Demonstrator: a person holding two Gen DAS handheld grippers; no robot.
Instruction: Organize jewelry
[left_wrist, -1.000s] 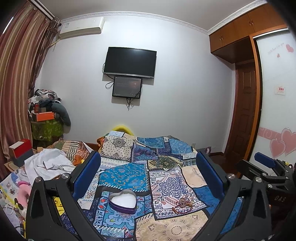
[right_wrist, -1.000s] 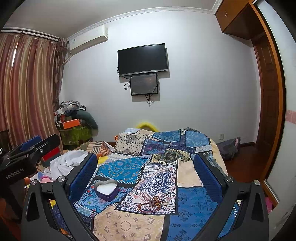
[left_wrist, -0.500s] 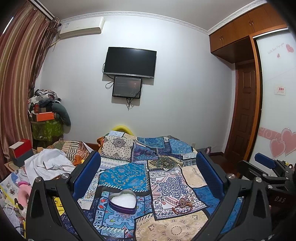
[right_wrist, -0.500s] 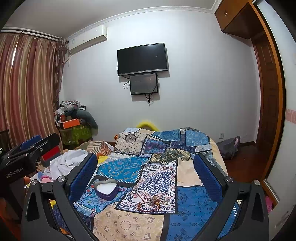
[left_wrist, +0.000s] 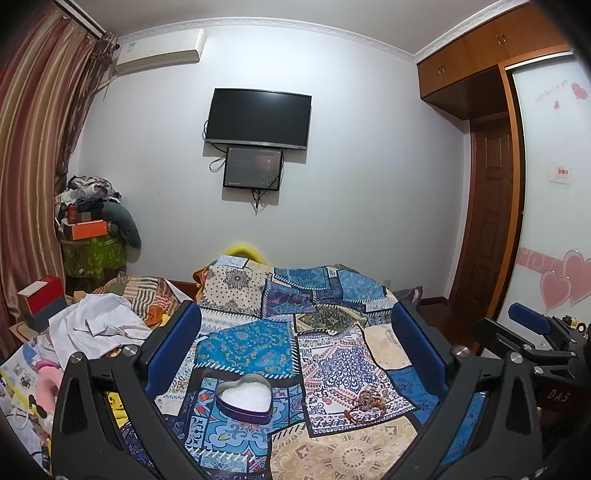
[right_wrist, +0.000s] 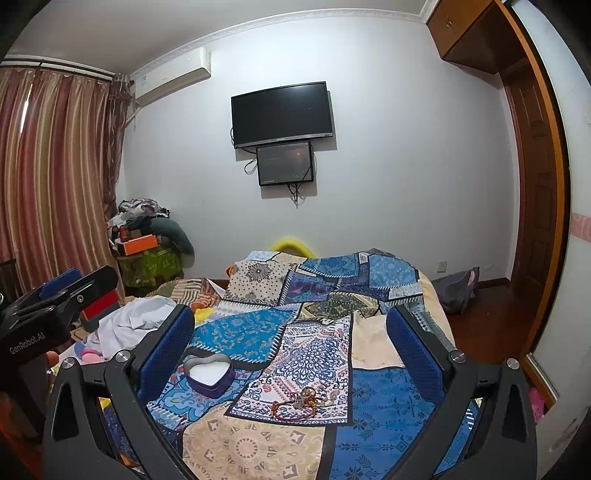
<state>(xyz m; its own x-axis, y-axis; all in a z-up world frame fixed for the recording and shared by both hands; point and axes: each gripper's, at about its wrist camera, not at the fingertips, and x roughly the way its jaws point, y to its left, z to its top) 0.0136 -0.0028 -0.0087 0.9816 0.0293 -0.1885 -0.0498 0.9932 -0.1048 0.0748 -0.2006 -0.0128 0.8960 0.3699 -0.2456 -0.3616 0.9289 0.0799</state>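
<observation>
Patchwork bed (left_wrist: 258, 343): both grippers (left (left_wrist: 295, 341), right (right_wrist: 290, 338)) gape wide above heart tin (left_wrist: 243, 398), jewelry (right_wrist: 304, 400) beside.

Nothing visibly changed; the right hand-held gripper (right_wrist: 291, 343) barely shifted view.

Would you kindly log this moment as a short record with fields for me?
surface: patchwork bedspread
container: heart-shaped tin, open, white lining, no jewelry visible inside
jewelry: tangled pile on the bedspread, right of the tin, apart from it
left gripper: open, holding nothing
right gripper: open, holding nothing
</observation>
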